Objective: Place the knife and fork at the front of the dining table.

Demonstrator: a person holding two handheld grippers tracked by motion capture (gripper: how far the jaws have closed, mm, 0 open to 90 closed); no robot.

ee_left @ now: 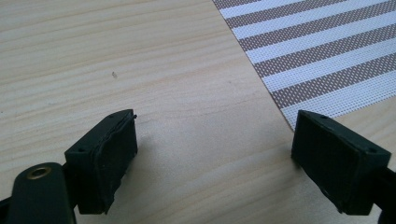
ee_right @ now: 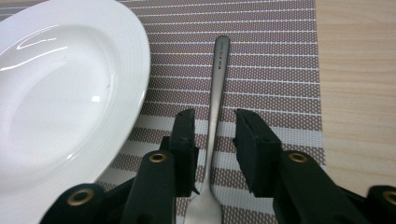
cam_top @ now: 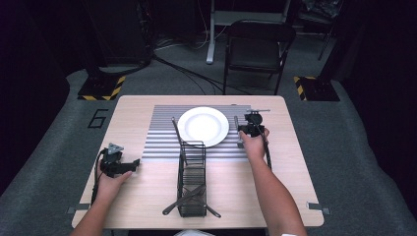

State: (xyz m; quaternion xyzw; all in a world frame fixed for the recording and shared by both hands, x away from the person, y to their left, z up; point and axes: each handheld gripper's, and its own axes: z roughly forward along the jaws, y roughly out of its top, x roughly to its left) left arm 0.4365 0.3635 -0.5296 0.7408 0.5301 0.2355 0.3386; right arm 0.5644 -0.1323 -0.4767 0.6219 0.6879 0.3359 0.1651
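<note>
A fork [ee_right: 215, 116] lies flat on the striped placemat [ee_right: 275, 56] just right of the white plate [ee_right: 60, 93], near the counter's [cam_top: 290, 162] far right corner, its handle pointing away from the right claw [ee_right: 214, 140]. That claw straddles the fork with its jaws parted, a sliver of mat showing on each side of the metal, so neither pad presses on it. From above, the right claw [cam_top: 249, 129] sits over the mat's right edge, the person's right hand [cam_top: 254, 145] behind it. The left claw [cam_top: 129, 165] rests low near the counter's left edge, well apart from the fork; its jaws stand wide with bare wood between them, the mat's near left corner just beyond its right pad. A black wire caddy [cam_top: 192, 179] holding dark utensils stands at the middle of the counter, toward its near edge.
</note>
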